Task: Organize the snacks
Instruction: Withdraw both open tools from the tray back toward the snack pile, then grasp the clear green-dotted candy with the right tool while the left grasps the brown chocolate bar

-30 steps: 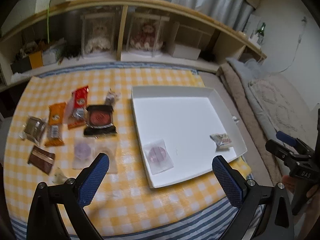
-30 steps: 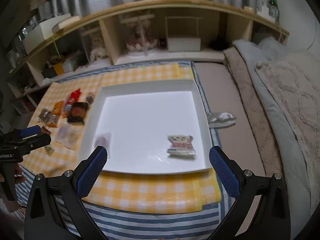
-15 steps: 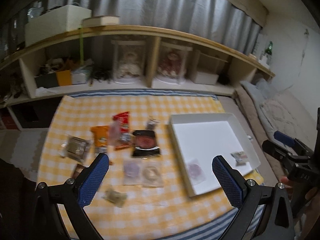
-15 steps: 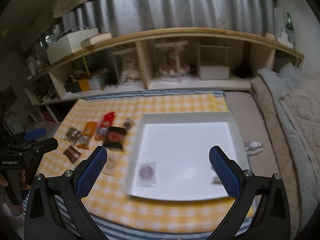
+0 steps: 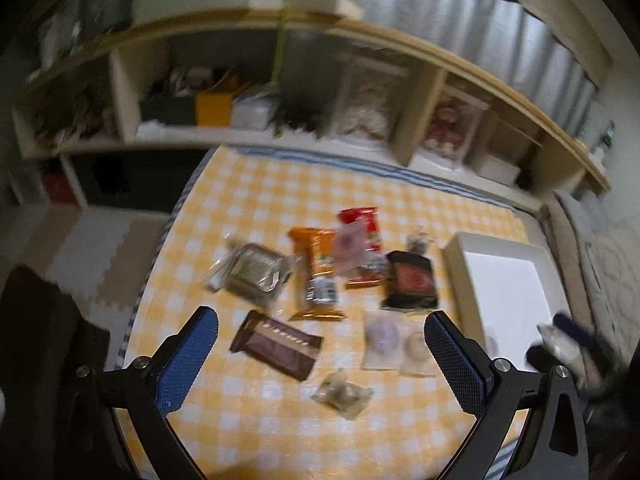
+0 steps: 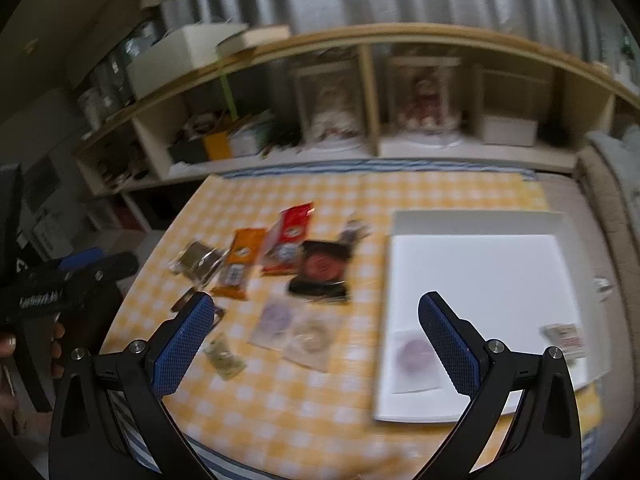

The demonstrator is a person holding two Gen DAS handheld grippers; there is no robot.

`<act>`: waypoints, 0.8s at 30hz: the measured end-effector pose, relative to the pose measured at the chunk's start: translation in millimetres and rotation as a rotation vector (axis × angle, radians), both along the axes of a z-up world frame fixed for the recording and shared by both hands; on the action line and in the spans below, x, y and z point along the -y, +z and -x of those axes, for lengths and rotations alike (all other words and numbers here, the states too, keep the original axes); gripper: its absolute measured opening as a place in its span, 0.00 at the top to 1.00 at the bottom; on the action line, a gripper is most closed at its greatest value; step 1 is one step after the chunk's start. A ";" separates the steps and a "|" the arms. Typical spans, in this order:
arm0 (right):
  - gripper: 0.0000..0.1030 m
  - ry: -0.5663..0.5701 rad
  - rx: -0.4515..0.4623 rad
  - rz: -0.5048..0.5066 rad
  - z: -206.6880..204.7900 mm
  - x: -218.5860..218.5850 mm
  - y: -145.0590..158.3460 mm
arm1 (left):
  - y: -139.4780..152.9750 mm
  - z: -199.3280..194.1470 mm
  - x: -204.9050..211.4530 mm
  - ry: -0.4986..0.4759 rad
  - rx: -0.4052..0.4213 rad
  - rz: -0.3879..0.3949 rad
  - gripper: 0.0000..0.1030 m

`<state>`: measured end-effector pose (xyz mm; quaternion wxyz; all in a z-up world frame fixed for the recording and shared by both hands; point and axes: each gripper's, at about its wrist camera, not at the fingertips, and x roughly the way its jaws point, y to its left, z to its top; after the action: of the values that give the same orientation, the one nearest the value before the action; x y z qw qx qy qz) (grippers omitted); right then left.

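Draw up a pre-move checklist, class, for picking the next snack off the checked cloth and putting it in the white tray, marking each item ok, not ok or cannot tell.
1. Left gripper open and empty: ok.
2. Right gripper open and empty: ok.
3. White tray has free floor: ok.
4. Brown bar lies unobstructed below the left gripper: ok.
5. Images sharp enough for aiming: not ok, motion blur.
6. Gripper height above the cloth: cannot tell.

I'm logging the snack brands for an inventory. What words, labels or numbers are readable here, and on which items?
None can be read; both views are motion-blurred.
brown wrapper: pale print, illegible.
orange packet: label blurred.
red packet: markings blurred.
black packet: red emblem, no legible text.
left gripper: white lettering on its body, smeared.
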<state>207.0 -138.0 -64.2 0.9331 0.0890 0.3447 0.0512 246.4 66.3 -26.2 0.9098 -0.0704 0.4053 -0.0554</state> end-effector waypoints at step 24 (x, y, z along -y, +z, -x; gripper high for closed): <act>0.30 0.583 -0.085 0.172 -35.6 -109.6 -113.6 | -136.2 -123.5 -8.5 0.227 -0.359 0.036 0.00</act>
<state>242.5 -28.4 -177.8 0.8679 -0.0907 0.3977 0.2837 369.9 74.8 -162.4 0.8221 -0.1406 0.5490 0.0538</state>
